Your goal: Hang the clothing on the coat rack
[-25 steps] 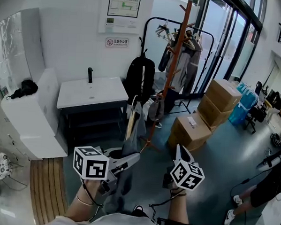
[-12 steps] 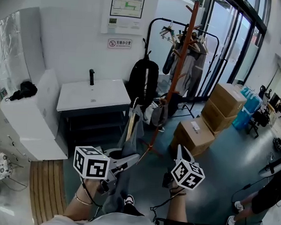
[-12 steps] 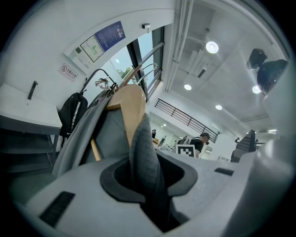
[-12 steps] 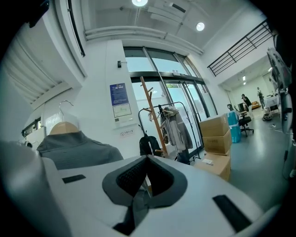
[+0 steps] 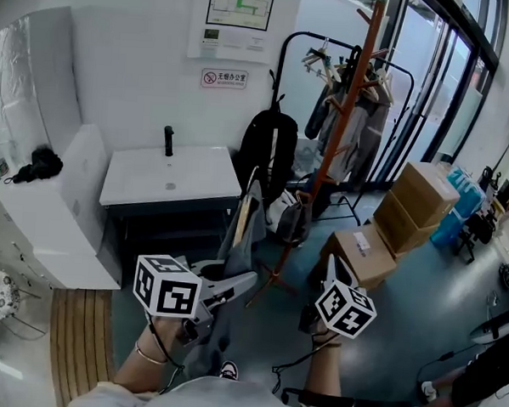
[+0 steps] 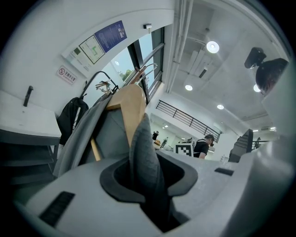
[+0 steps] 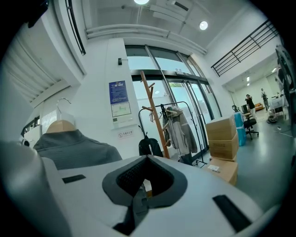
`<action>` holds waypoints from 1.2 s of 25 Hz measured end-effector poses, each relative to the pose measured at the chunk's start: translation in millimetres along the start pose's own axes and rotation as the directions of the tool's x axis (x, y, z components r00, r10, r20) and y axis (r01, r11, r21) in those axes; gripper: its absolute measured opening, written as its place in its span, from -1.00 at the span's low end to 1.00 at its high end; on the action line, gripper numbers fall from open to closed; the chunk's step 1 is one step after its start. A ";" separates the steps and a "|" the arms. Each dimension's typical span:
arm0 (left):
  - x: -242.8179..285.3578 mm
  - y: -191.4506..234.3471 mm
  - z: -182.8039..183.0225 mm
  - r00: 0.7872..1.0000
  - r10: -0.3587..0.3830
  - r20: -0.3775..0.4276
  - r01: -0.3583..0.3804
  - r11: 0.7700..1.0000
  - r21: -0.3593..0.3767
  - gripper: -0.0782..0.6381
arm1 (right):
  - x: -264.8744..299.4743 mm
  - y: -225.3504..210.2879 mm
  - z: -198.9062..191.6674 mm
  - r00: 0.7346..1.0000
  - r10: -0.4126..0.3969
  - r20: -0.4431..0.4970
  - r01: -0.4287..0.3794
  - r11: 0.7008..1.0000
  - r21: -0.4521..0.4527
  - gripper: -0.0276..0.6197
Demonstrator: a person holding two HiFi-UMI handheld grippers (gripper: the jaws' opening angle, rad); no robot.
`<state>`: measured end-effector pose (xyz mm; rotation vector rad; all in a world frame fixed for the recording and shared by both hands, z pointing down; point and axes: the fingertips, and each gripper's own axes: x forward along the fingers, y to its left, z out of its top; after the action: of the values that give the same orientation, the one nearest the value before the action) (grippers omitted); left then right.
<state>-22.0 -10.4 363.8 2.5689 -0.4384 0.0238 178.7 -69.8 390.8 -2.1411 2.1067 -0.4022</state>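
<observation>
Left tongs (image 5: 247,281) are pinching a fold of the grey clothing (image 5: 255,217). In the left gripper view you can see the fabric (image 6: 144,152) squeezed right between the two pads, with the wooden hanger (image 6: 132,109) sticking up just behind it. The garment sits on that hanger (image 5: 239,225) and hangs in the air in the middle of the head view, low down, just left of the foot of the coat rack (image 5: 345,131). It's not on the rack.

Right tongs (image 5: 327,268) are pressed together, nothing between them as far as I can see (the right gripper view (image 7: 147,159) shows the pads meeting at the tip). From that side the clothing (image 7: 69,149) shows at the left of the frame and the coat rack (image 7: 155,115) stands upright near the middle, well apart from it.

Other stuff around: a white sink worktop (image 5: 171,179) at centre left, a black backpack (image 5: 270,148) behind the garment, and cardboard boxes (image 5: 420,207) on the floor to the right.
</observation>
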 end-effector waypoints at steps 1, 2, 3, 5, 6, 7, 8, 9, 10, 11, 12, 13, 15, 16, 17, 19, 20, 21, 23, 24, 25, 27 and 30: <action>2.7 5.3 4.3 1.000 0.003 -0.003 -0.003 1.000 0.006 -0.51 | 8.7 -0.4 1.7 1.000 0.002 -0.001 -0.002 1.000 -0.001 -0.84; 5.6 10.7 8.3 1.000 0.007 -0.006 -0.007 1.000 0.012 -0.51 | 17.4 -1.1 1.9 1.000 0.004 -0.005 -0.004 1.000 0.000 -0.84; 8.9 16.1 12.1 1.000 0.010 -0.009 -0.010 1.000 0.017 -0.51 | 25.8 -2.2 1.2 1.000 0.007 -0.010 -0.007 1.000 0.001 -0.84; 16.4 26.2 20.3 1.000 0.014 -0.009 -0.014 1.000 0.018 -0.51 | 41.7 -6.1 -0.3 1.000 0.011 -0.022 -0.011 1.000 0.005 -0.84; 20.4 31.0 24.9 1.000 0.015 -0.005 -0.015 1.000 0.016 -0.51 | 49.1 -8.3 0.0 1.000 0.012 -0.026 -0.012 1.000 0.006 -0.84; 24.5 35.7 29.8 1.000 0.016 0.001 -0.016 1.000 0.013 -0.51 | 56.4 -10.4 1.2 0.999 0.014 -0.029 -0.013 1.000 0.007 -0.84; 28.5 40.4 34.8 1.000 0.017 0.007 -0.017 1.000 0.011 -0.51 | 63.5 -12.1 3.1 0.999 0.016 -0.030 -0.016 1.000 0.006 -0.84; 32.4 45.0 39.7 1.000 0.018 0.013 -0.018 1.000 0.008 -0.51 | 70.5 -13.5 5.6 0.999 0.018 -0.030 -0.018 1.000 0.003 -0.84; 36.2 49.6 44.2 1.000 0.019 0.018 -0.019 1.000 0.005 -0.51 | 77.1 -15.1 8.1 0.999 0.020 -0.029 -0.020 1.000 0.000 -0.84; 40.0 53.9 48.4 1.000 0.019 0.024 -0.019 1.000 0.003 -0.51 | 83.5 -17.4 10.5 0.999 0.021 -0.027 -0.021 1.000 -0.002 -0.84; 44.1 58.0 52.2 0.999 0.018 0.030 -0.018 1.000 0.001 -0.51 | 89.7 -20.4 12.6 0.999 0.020 -0.025 -0.020 1.000 -0.003 -0.84; 48.2 61.7 55.8 0.999 0.016 0.034 -0.016 1.000 0.002 -0.51 | 95.7 -23.9 14.3 1.000 0.018 -0.024 -0.018 1.000 -0.003 -0.84; 56.3 68.1 62.0 0.999 0.013 0.036 -0.014 1.000 0.011 -0.51 | 107.7 -30.8 16.9 1.000 0.016 -0.023 -0.015 1.000 0.001 -0.84; 60.4 70.9 64.7 0.999 0.013 0.035 -0.014 1.000 0.019 -0.51 | 113.5 -33.7 17.9 1.000 0.016 -0.023 -0.016 1.000 0.003 -0.84; 64.4 73.5 67.4 0.999 0.014 0.032 -0.015 1.000 0.027 -0.51 | 119.4 -36.4 18.9 1.000 0.018 -0.022 -0.018 1.000 0.005 -0.84; 72.6 78.5 73.7 0.999 0.015 0.033 -0.016 0.999 0.037 -0.51 | 130.8 -41.2 21.5 1.000 0.023 -0.020 -0.023 1.000 0.007 -0.84; 76.5 81.1 77.1 0.999 0.015 0.037 -0.017 0.999 0.038 -0.51 | 136.1 -43.5 22.6 0.999 0.026 -0.019 -0.026 1.000 0.009 -0.84; 79.9 83.7 80.5 0.999 0.016 0.044 -0.018 0.999 0.036 -0.51 | 141.1 -45.9 23.4 0.999 0.028 -0.019 -0.028 1.000 0.010 -0.84; 85.2 89.8 86.3 0.998 0.020 0.059 -0.022 0.999 0.030 -0.51 | 150.3 -51.1 23.0 0.999 0.031 -0.021 -0.030 0.999 0.015 -0.84; 87.3 93.1 88.5 0.997 0.025 0.066 -0.027 0.999 0.027 -0.51 | 154.4 -53.7 21.5 0.999 0.032 -0.024 -0.031 0.999 0.019 -0.84; 89.1 96.5 90.1 0.997 0.032 0.072 -0.034 0.999 0.024 -0.51 | 158.2 -56.5 19.4 0.999 0.032 -0.028 -0.031 0.999 0.023 -0.84; 92.9 102.2 92.1 0.996 0.047 0.077 -0.048 0.999 0.017 -0.51 | 163.8 -62.7 14.6 0.999 0.030 -0.037 -0.029 0.999 0.035 -0.84; 100.3 107.9 93.2 0.996 0.055 0.075 -0.056 0.998 0.007 -0.51 | 169.6 -71.5 7.0 0.998 0.029 -0.049 -0.026 0.998 0.059 -0.84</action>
<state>32.8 -175.1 347.9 2.5726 -0.5385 -0.0502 249.8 -236.9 421.5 -2.0884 2.1206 -0.5130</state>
